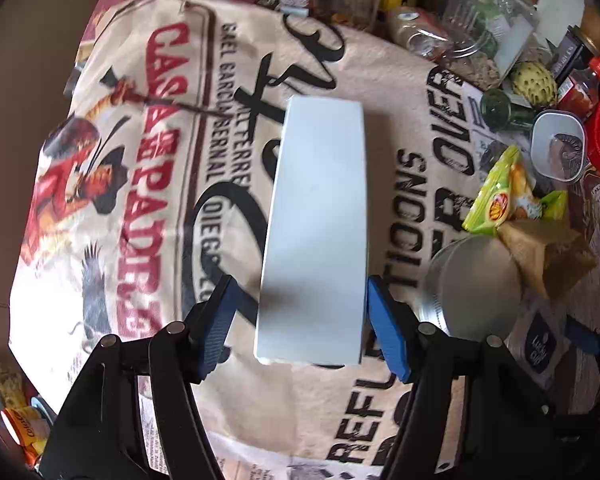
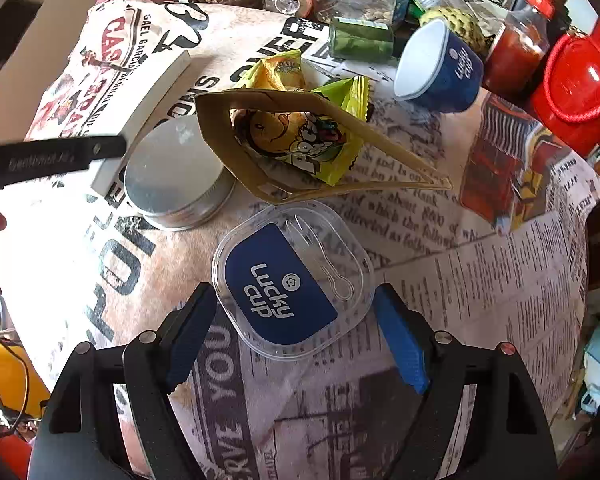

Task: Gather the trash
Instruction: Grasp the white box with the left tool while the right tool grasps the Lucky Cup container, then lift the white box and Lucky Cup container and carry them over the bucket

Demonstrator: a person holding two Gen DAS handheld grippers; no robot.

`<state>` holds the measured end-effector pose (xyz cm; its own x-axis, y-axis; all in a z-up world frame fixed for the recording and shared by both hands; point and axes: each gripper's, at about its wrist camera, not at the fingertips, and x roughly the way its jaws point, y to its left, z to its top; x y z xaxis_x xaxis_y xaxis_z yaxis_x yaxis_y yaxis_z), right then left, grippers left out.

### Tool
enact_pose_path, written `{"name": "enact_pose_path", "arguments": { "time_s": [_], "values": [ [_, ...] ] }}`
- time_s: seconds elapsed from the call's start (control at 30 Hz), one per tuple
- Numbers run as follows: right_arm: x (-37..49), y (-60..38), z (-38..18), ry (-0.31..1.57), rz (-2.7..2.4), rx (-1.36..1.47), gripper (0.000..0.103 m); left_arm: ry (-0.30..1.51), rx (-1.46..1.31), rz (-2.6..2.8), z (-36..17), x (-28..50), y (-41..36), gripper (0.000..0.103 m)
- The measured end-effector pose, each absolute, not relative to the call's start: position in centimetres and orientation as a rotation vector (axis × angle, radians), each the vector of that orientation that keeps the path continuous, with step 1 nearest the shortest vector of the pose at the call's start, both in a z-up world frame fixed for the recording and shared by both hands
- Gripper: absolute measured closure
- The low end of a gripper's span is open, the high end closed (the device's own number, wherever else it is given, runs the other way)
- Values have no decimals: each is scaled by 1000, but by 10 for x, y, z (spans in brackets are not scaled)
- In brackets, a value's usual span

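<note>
Both hands look mid-reach for pickups. The left gripper (image 1: pixel 300 316) straddles a flat white box (image 1: pixel 316 232) lying on the printed table (image 1: pixel 148 416); its jaws are part open, right pad about touching, left pad clear. The right gripper (image 2: pixel 296 336) frames a clear Lucky Cup lid (image 2: pixel 292 280), jaws wide, nothing held. Next: lower and squeeze evenly.

A plain white box (image 1: pixel 314 228) lies on the beige, red-and-black printed worktop cloth (image 1: pixel 148 168); beside it, a silver tin (image 2: pixel 178 174), a blue-labelled clear lid (image 2: pixel 294 280) and a yellow-green wrapper (image 2: pixel 324 152).
</note>
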<state>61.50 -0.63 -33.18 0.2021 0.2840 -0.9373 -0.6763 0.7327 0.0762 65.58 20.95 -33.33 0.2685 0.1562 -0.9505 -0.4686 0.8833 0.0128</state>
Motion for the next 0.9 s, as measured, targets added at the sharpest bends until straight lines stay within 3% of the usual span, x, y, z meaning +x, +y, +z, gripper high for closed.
{"name": "enact_pose_path", "arguments": {
  "time_s": [0.27, 0.4, 0.57, 0.9],
  "values": [
    [618, 0, -334, 1173, 677, -365, 26, 1248, -248, 376, -336, 639, 213, 38],
    [613, -13, -332, 1202, 672, -293, 30, 1230, -246, 368, -335, 637, 209, 51],
    [606, -35, -325, 1221, 637, -227, 31, 1228, -245, 373, -334, 642, 205, 51],
    [592, -97, -275, 1123, 595, -114, 36, 1089, -239, 424, -260, 626, 187, 53]
  ]
}}
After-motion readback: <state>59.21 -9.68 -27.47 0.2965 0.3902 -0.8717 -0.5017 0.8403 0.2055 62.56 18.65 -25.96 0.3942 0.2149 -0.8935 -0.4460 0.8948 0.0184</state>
